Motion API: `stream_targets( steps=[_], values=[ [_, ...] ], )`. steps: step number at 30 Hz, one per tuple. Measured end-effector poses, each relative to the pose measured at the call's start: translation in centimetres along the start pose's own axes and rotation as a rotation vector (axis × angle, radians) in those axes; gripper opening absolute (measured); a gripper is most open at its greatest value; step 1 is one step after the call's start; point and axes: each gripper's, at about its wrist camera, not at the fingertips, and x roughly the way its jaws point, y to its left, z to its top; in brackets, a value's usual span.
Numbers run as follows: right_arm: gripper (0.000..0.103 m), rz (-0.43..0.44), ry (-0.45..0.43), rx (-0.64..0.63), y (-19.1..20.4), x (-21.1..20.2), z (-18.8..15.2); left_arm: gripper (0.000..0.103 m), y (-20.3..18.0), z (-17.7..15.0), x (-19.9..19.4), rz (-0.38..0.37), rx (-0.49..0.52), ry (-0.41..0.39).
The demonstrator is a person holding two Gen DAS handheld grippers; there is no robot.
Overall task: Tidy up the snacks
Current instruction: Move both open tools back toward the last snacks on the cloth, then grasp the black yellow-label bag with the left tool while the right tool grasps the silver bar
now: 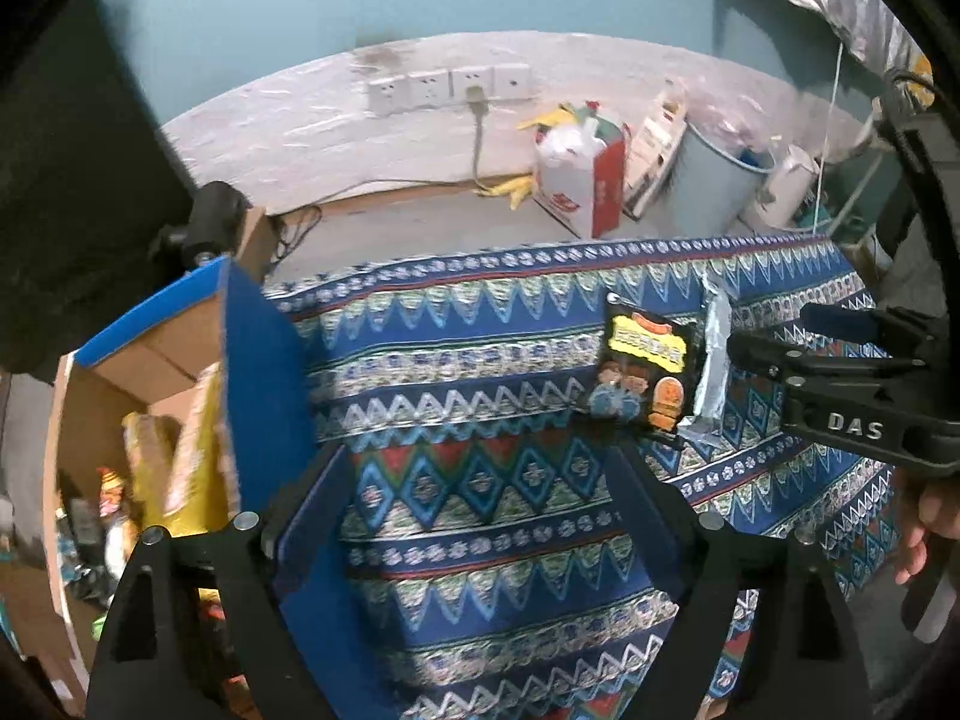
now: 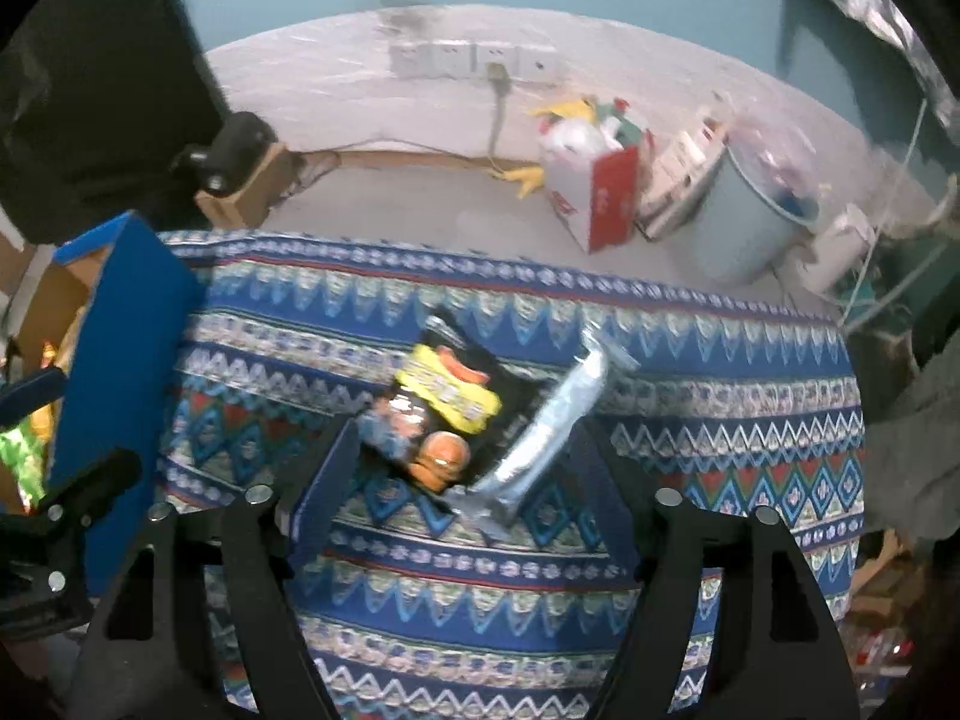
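Observation:
A black snack packet (image 1: 645, 375) with a yellow label lies on the patterned tablecloth (image 1: 480, 540), with a silver wrapped bar (image 1: 711, 369) right beside it. My left gripper (image 1: 480, 468) is open and empty, just short of the packet. My right gripper (image 2: 474, 438) is open, its jaws either side of the black packet (image 2: 444, 402) and the silver bar (image 2: 552, 420); it also shows in the left wrist view (image 1: 774, 342). A blue-edged cardboard box (image 1: 150, 360) at the left holds several snack bags.
The table's far edge (image 2: 480, 264) drops to the floor. Beyond it stand a red-and-white bag (image 1: 585, 180), a pale blue bin (image 1: 714, 180) and a white kettle (image 1: 786, 186). A black device (image 1: 210, 222) sits on a small carton by the wall.

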Motion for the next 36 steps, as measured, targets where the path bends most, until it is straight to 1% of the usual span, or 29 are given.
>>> stream_targets(
  steps=[4, 5, 8, 14, 20, 21, 22, 24, 25, 27, 30, 32, 34, 36],
  values=[
    [0.076, -0.024, 0.052, 0.037, -2.0, 2.5, -0.4, 0.087, -1.5, 0.6, 1.9, 0.0, 0.028, 0.021],
    [0.076, -0.026, 0.073, 0.054, -2.6, 3.5, -0.6, 0.087, -1.8, 0.7, 2.5, -0.002, 0.032, 0.028],
    [0.076, -0.016, 0.099, 0.087, -3.5, 5.2, -0.8, 0.087, -2.4, 1.1, 4.3, -0.012, 0.034, 0.056],
    [0.076, -0.029, 0.124, 0.119, -4.4, 8.0, -0.9, 0.087, -2.4, 1.7, 7.1, -0.048, -0.006, 0.097],
    [0.075, -0.051, 0.159, 0.106, -4.5, 10.2, -1.4, 0.087, -2.6, 2.1, 8.4, -0.065, -0.029, 0.12],
    [0.072, -0.058, 0.166, 0.104, -4.5, 10.4, -1.5, 0.087, -2.7, 2.2, 8.6, -0.073, -0.028, 0.122],
    [0.059, -0.056, 0.174, 0.102, -4.6, 10.5, -1.6, 0.087, -3.0, 2.3, 8.8, -0.079, -0.025, 0.124],
    [0.044, -0.058, 0.183, 0.079, -4.7, 10.6, -1.9, 0.087, -3.6, 2.6, 9.1, -0.085, -0.014, 0.124],
    [0.032, -0.067, 0.18, 0.061, -4.7, 10.5, -2.0, 0.087, -4.0, 2.8, 9.3, -0.09, -0.008, 0.125],
    [0.028, -0.07, 0.184, 0.03, -5.0, 10.2, -2.4, 0.087, -4.6, 3.0, 9.6, -0.106, -0.007, 0.13],
    [0.027, -0.083, 0.183, 0.019, -6.1, 9.6, -3.3, 0.087, -5.8, 3.4, 10.1, -0.164, -0.02, 0.144],
    [0.027, -0.096, 0.185, 0.017, -7.1, 9.4, -3.9, 0.087, -6.9, 3.7, 10.4, -0.197, -0.008, 0.154],
    [0.027, -0.095, 0.188, 0.026, -8.0, 9.1, -4.1, 0.087, -8.0, 4.0, 10.8, -0.202, 0.019, 0.154],
    [0.027, -0.093, 0.187, 0.038, -9.1, 8.6, -4.7, 0.087, -8.8, 4.2, 11.2, -0.187, 0.034, 0.157]
  ],
)
